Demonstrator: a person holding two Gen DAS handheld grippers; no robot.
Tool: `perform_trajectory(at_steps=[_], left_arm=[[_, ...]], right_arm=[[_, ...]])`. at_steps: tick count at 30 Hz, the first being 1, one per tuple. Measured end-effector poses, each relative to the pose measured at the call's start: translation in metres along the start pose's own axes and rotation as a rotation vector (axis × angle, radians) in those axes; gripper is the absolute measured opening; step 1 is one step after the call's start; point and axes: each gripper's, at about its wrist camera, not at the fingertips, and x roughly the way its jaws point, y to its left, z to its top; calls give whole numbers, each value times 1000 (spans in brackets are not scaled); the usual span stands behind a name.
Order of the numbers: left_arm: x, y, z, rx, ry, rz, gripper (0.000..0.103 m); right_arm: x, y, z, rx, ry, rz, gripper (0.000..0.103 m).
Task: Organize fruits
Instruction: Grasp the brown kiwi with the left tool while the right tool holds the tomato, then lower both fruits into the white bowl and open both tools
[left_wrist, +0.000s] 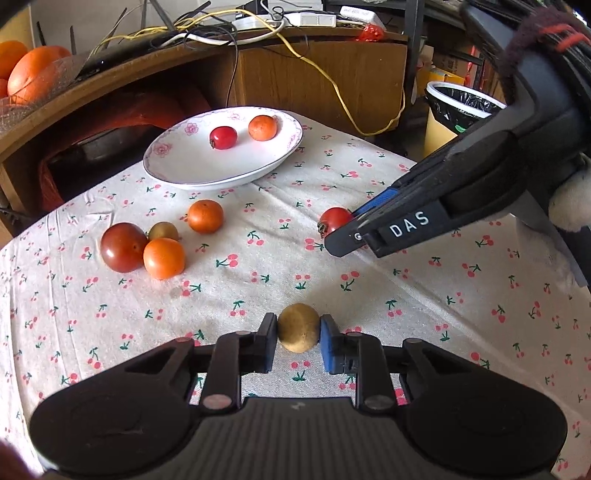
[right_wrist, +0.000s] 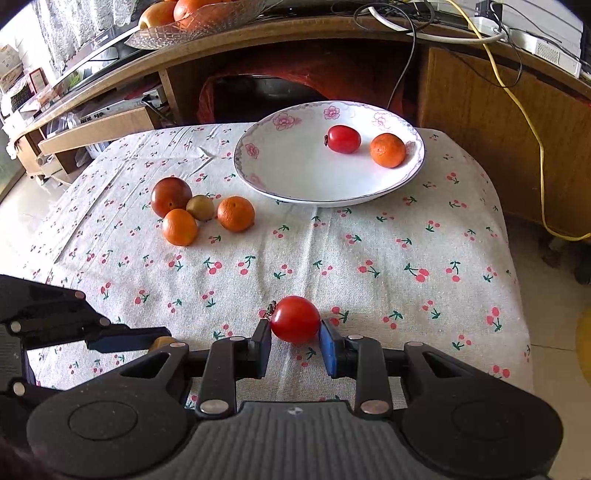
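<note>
So far two fruits lie on the plate (right_wrist: 258, 173) at the table's far edge, four wait mid-table, while the left gripper (left_wrist: 298, 334) pinches a brown fruit (left_wrist: 298, 326) and the right gripper (right_wrist: 295, 336) a tomato (right_wrist: 294, 319).

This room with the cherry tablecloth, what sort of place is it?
Probably a lived-in home room: a cloth-covered table with a flowered plate, a cluttered wooden cabinet trailing cables, and a lined waste bin.

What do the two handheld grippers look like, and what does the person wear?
Each gripper, left gripper and right gripper, is matte black plastic with a ribbed grey centre, round side discs, silver rivets, one black pad and one blue pad. White letters "DAS" mark the right one. A dark fuzzy sleeve has red stitching.
</note>
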Motion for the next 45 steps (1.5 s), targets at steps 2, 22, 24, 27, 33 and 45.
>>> perform_trajectory(at_steps=[2,22,24,27,33,45], left_arm=[[0,3,2,-12,2,3,34],[27,61,88,-157,-154,128,34],[33,63,90,-158,-149,139,34],[40,66,94,-170,-145,147,34],[47,66,99,-165,-141,160,34],[49,72,102,-192,-142,174,34]], right_arm=[[-2,-1,0,5,-5,9,22],[10,-17,64,72,-148,-23,22],[14,-18,68,73,-150,-31,22],[21,-18,71,72,-152,-44,22],[23,-21,73,66,-160,-56,23],[25,-20,78,57,-183,-71,25]])
